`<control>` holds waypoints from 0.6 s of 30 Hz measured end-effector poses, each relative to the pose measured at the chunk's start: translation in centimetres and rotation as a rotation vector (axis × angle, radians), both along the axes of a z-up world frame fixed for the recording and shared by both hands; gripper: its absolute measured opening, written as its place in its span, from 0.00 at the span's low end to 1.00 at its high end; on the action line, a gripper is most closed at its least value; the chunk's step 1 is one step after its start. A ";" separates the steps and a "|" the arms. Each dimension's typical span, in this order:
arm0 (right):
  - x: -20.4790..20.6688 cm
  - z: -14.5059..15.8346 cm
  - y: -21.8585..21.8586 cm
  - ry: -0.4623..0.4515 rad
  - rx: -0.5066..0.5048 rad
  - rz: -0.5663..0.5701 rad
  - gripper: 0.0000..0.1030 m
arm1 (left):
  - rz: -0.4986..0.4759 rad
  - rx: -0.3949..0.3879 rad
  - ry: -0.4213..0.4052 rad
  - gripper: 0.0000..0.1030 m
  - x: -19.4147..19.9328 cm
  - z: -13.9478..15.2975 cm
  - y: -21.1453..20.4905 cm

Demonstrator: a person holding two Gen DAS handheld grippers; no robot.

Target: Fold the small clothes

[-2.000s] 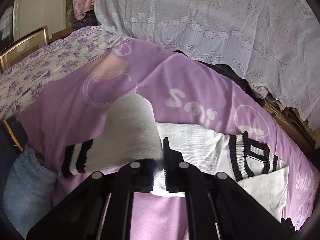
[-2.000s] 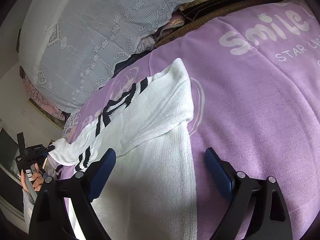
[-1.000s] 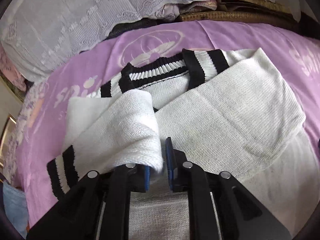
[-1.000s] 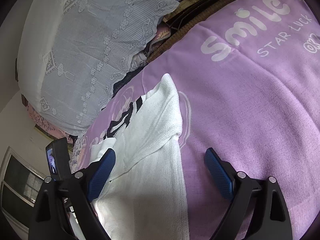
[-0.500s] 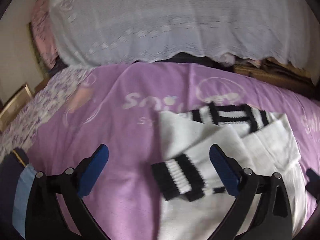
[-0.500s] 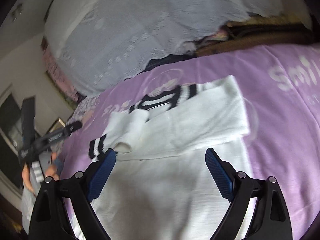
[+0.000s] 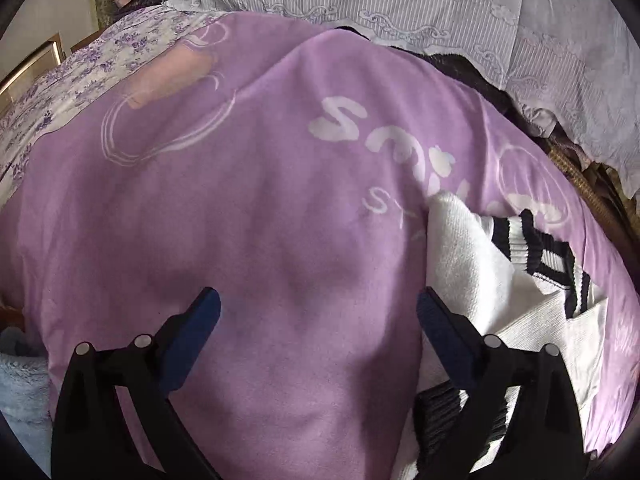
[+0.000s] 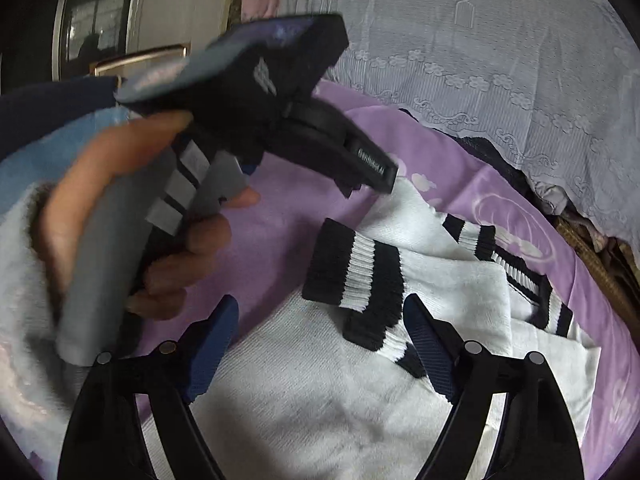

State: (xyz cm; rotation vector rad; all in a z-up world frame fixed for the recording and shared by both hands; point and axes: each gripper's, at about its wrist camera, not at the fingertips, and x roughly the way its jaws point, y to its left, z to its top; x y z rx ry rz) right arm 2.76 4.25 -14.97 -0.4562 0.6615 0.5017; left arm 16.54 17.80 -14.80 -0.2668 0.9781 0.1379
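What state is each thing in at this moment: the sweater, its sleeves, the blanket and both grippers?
White sweater: lying flat on the blanket, partly folded.
Striped-cuff sleeve: folded in across the body, released.
Striped collar: exposed, uncovered by the sleeves.
Purple blanket: spread out, slightly rumpled.
Left gripper: open, just opened, nothing between its fingers.
Right gripper: open, closing slightly, over the sweater without pressing it.
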 end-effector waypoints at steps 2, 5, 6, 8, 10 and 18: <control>1.2 -1.0 0.6 0.006 -0.047 -0.035 0.68 | 0.011 0.022 -0.010 0.93 -0.1 0.4 0.2; 2.8 -1.0 -0.4 0.019 -0.012 -0.104 0.45 | 0.002 0.036 -0.004 0.93 -0.1 0.4 0.0; 2.8 -0.5 -1.1 0.019 0.039 -0.116 0.31 | -0.003 0.037 0.000 0.93 0.0 0.3 -0.1; 2.7 1.0 -3.0 0.024 0.132 -0.148 0.13 | -0.014 0.048 0.002 0.93 0.0 0.3 -0.5; 2.9 2.4 -5.9 0.048 0.263 -0.184 0.12 | -0.032 0.060 -0.006 0.93 -0.2 0.5 -1.1; 4.3 4.6 -17.9 0.068 0.514 -0.389 0.05 | -0.124 0.214 -0.052 0.93 -1.2 0.6 -6.4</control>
